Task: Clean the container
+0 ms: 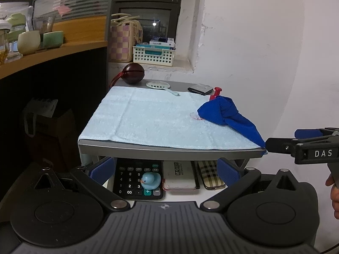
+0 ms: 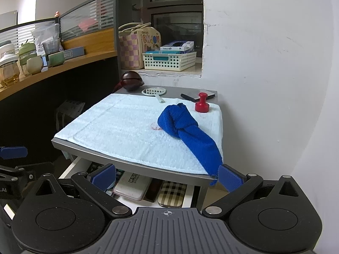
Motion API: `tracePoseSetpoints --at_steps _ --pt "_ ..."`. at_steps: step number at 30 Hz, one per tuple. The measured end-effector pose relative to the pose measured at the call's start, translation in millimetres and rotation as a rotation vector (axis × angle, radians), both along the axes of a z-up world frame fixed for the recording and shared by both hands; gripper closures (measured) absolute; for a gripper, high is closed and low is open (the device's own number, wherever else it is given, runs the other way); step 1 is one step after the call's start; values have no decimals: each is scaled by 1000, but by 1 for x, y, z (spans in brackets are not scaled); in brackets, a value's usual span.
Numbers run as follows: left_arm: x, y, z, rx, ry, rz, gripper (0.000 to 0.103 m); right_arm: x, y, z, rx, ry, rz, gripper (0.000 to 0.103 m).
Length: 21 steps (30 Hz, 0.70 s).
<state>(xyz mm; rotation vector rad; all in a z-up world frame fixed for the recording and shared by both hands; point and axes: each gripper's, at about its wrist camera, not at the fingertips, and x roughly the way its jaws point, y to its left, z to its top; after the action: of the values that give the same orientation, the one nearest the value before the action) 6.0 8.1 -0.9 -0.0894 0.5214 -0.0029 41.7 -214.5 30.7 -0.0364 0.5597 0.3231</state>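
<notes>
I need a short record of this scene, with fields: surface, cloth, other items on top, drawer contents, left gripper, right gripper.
surface: grey cabinet top covered by a light blue towel
cloth: blue cloth, bunched, tail hanging over the front edge
other items on top: red stamp, white hand mirror, dark red ball
drawer contents: calculator, blue rubber duck, plaid case
left gripper: open, empty, before the drawer
right gripper: open, one pad beside the cloth tail

Both tongs are black, with blue ribbed pads (image 1: 227,171) on linked arms, silver pivot screws, round discs and a grey ribbed base; the right tongs (image 1: 281,140) read "DAS", with bare skin behind.
</notes>
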Motion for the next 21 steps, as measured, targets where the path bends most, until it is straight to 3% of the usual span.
tracePoseSetpoints --at_steps 11,21 --pt "5 2 -3 -1 3 12 0 23 2 -1 -1 26 14 0" --pt "8 3 -7 -2 18 28 0 20 9 -8 -12 24 10 0"
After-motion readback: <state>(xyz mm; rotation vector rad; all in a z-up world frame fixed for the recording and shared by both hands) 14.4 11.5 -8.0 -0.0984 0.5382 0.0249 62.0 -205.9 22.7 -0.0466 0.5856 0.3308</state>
